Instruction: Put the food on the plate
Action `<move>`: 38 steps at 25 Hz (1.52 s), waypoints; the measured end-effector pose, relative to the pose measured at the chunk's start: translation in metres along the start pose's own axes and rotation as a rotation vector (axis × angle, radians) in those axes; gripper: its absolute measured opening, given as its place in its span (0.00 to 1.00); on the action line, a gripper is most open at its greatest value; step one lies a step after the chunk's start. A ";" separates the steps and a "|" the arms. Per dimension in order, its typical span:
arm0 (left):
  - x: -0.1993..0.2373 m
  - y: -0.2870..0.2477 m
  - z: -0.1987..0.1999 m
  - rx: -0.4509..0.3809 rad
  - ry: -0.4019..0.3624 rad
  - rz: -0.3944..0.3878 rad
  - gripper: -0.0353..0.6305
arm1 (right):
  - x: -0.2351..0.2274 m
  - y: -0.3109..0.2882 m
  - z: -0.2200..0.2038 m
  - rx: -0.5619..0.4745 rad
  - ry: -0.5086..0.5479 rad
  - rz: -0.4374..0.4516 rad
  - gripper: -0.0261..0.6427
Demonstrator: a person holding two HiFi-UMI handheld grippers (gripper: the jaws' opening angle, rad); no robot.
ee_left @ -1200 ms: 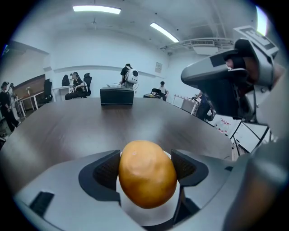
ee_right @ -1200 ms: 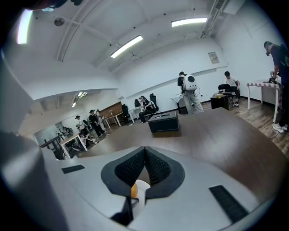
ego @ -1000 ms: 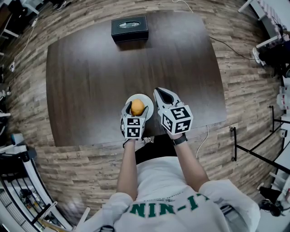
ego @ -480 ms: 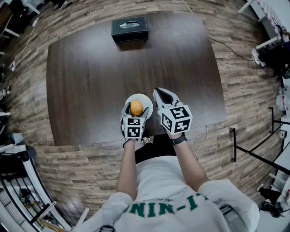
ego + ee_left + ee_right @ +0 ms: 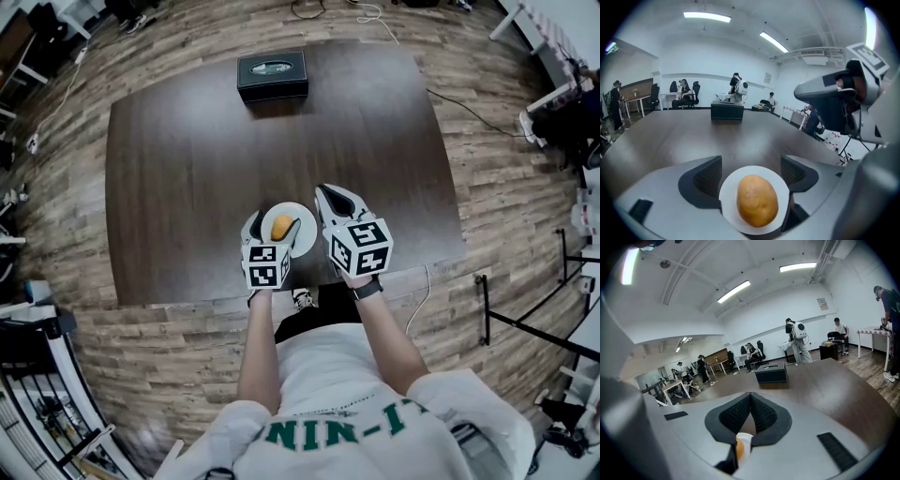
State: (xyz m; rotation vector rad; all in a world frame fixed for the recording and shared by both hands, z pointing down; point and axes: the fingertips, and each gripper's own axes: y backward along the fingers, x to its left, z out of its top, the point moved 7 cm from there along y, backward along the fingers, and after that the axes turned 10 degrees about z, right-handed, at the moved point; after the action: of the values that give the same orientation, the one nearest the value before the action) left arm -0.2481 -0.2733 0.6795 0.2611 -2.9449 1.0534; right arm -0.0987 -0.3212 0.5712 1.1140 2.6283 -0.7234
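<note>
The left tool (image 5: 751,173) has spread its jaws wider, clear of the potato (image 5: 757,200), a smooth golden-brown oval lying on the small white plate (image 5: 729,206) between them. The right tool (image 5: 750,411), just beside, is closed and empty.

Potato (image 5: 757,200): golden tan, faintly speckled skin. Plate (image 5: 727,199): plain white. Worktop (image 5: 234,150): dark brown with a fine wood grain. Tissue box (image 5: 272,75) at the far edge: black, with a paler oval on top. Left hand-held gripper (image 5: 751,173) and right hand-held gripper (image 5: 751,406): pale grey shells with black ribbed pads (image 5: 708,177). Marker cubes (image 5: 359,247): white with black square patterns. Floor (image 5: 506,141): grey-brown staggered planks. Shirt (image 5: 347,394): white with green lettering.
</note>
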 end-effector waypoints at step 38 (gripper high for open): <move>0.065 0.134 0.251 -0.608 0.060 0.219 0.08 | 0.057 0.019 0.177 -0.289 0.280 0.065 0.06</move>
State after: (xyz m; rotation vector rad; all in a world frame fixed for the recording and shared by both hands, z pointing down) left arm -0.3195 -0.3397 0.4045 -0.1009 -3.1020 0.1264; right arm -0.1264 -0.3647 0.3916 1.2833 2.7859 -0.1743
